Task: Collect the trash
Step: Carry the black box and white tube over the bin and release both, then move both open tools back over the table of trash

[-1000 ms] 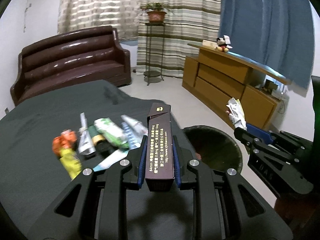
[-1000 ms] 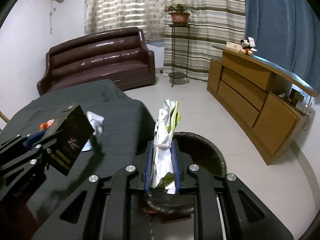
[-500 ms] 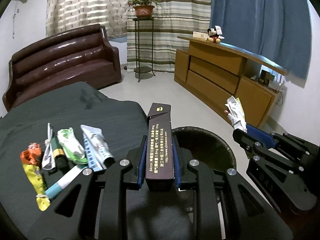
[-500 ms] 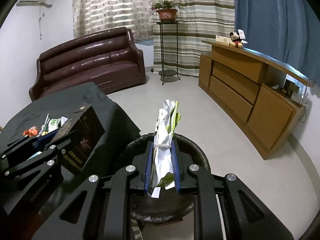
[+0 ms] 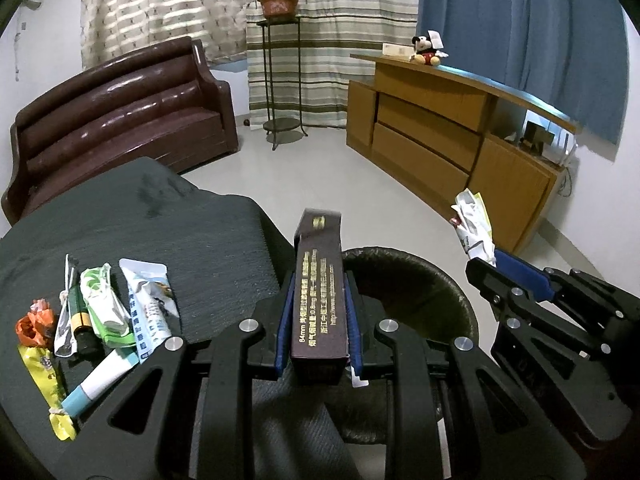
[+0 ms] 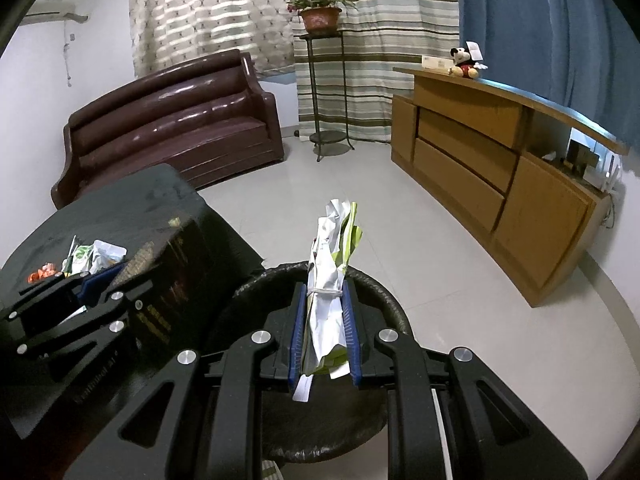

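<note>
The right gripper (image 6: 323,334), clamped on crumpled paper (image 6: 330,280), hangs directly above the bin (image 6: 384,300), nearer it than the left gripper (image 5: 319,326), which grips a dark box (image 5: 319,284) lengthwise beside the bin's rim.

left claw (image 5: 319,300) with dark box (image 5: 319,284) now nearer the bin (image 5: 452,280), right claw (image 6: 323,320) now above it

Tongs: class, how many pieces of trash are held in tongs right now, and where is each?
2. The dark box is clamped in the left tongs beside the bin; the paper bundle is clamped in the right tongs above it.
</note>
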Available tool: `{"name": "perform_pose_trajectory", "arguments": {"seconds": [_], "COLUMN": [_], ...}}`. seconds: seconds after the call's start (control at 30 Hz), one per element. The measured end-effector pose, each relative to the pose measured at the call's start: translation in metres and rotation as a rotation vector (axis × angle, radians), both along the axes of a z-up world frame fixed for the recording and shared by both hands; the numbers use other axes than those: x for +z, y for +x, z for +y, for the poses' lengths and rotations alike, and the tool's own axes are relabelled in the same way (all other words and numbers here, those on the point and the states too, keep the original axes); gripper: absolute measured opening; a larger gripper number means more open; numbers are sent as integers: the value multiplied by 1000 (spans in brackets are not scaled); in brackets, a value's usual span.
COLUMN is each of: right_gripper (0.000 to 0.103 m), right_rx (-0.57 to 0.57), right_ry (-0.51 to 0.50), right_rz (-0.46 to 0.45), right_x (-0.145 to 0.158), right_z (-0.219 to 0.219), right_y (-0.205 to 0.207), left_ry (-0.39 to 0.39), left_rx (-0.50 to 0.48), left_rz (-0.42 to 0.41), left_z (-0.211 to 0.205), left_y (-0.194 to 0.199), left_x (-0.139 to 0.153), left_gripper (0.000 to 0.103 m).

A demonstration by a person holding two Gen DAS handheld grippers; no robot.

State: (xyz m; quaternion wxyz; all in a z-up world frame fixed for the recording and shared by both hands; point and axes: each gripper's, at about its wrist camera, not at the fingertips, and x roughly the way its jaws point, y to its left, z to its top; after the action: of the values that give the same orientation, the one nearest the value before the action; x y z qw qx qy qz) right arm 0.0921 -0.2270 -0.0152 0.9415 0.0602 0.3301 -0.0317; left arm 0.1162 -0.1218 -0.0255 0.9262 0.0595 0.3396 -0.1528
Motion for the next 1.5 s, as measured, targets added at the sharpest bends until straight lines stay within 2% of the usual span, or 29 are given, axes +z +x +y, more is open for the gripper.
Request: {"name": "perform_pose_trajectory", "arguments": {"seconds": [0.07, 0.1, 0.13, 0.37, 0.47, 0.87, 1.5], "right_gripper": [22, 28, 30, 35, 38, 48, 49], "right_rx": [0, -6, -9, -24, -28, -12, 79], "right_ry": [11, 15, 19, 25, 24, 30, 0], "right_rz": [3, 5, 5, 2, -2, -6, -15], "right_x": [-2, -3, -4, -3, -3, 3, 15], "right_z": [-3, -4, -5, -9, -10, -3, 48], "right_y": [2, 3, 3, 1, 1, 2, -15], "left_ry": [5, 3, 0, -11, -11, -29, -46], "left_rx": [3, 8, 14, 35, 40, 72, 203], "left_rz": [3, 3, 1, 2, -6, -27, -40], "left_z": [-2, -1, 1, 1, 1, 25, 104], "left_y": [2, 2, 3, 5, 3, -9, -45], "left_x": [-1, -1, 0, 2, 4, 19, 32], "left_gripper": [32, 43, 48, 50, 56, 59, 59]}}
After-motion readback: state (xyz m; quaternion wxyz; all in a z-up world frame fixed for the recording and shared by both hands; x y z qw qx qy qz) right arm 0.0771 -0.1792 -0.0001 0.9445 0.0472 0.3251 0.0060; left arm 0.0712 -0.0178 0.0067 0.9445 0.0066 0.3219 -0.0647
